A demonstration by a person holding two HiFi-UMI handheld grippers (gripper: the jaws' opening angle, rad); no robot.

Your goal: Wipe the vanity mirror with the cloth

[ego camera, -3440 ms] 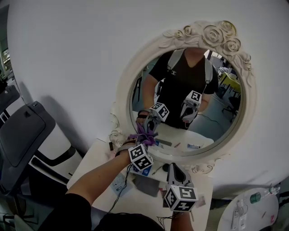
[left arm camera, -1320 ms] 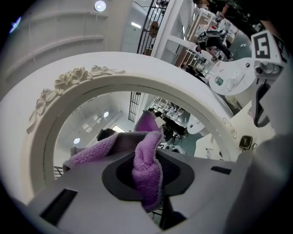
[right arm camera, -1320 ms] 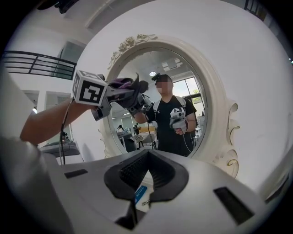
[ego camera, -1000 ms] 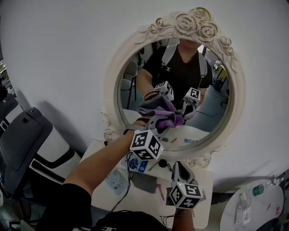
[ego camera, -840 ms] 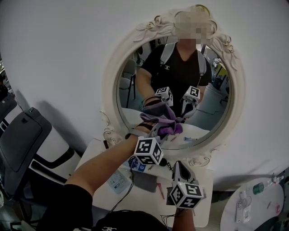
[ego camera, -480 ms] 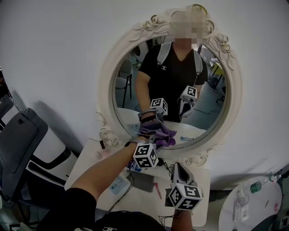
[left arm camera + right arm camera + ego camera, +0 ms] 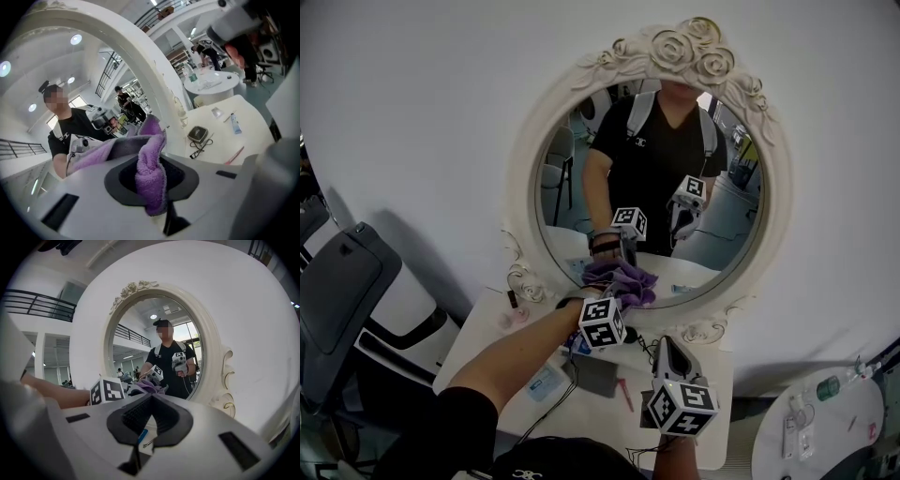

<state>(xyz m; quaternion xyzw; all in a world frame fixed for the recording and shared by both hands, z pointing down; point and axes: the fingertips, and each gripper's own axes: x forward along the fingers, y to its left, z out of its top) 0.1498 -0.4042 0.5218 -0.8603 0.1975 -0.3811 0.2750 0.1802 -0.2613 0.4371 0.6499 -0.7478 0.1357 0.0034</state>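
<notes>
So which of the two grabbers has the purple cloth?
The left gripper, up at the bottom of the mirror: the purple cloth is bunched between its jaws. The right gripper, lower down, holds nothing.

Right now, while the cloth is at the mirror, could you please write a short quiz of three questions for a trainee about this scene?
1. True or false: the left gripper is shut on a purple cloth.
2. Which part of the mirror is the purple cloth at? A: the top. B: the lower part. C: the right edge.
3. Fill the gap: the top of the mirror carries carved ____.

Key: 1 true; 2 B; 3 roses.
</notes>
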